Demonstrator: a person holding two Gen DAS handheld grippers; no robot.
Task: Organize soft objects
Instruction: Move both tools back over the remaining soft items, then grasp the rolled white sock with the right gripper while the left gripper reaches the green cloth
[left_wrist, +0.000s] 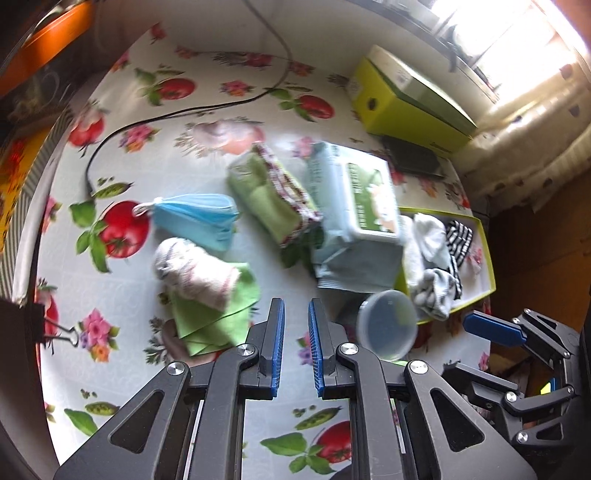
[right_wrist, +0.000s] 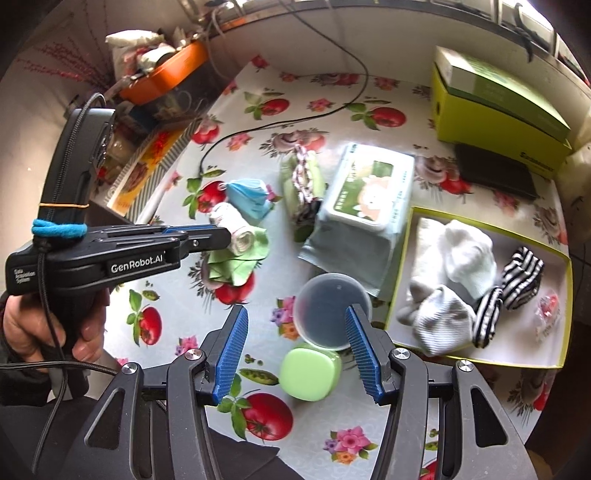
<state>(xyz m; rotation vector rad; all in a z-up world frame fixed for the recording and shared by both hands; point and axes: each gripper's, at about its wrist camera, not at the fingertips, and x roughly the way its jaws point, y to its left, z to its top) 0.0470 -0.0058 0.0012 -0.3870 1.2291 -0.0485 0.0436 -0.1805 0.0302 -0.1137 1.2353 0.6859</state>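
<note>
Left gripper (left_wrist: 296, 349), fingers narrow and empty, hovers near the rolled sock (left_wrist: 192, 271) on the green cloth (left_wrist: 218, 314); right gripper (right_wrist: 295, 356) wide, empty. Pinching might drag the cloth along.

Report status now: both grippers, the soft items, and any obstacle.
Left gripper nearly closed, empty; right gripper open, empty. Socks in tray; mask, cloths outside. Plastic cup near tray.

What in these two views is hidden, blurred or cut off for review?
- Green cloth: partly under the rolled sock, both views.
- Wipes pack label: motion-blurred, left wrist view.
- Green container: hidden in left wrist view.
- Right gripper: only partly visible at left view's edge.
</note>
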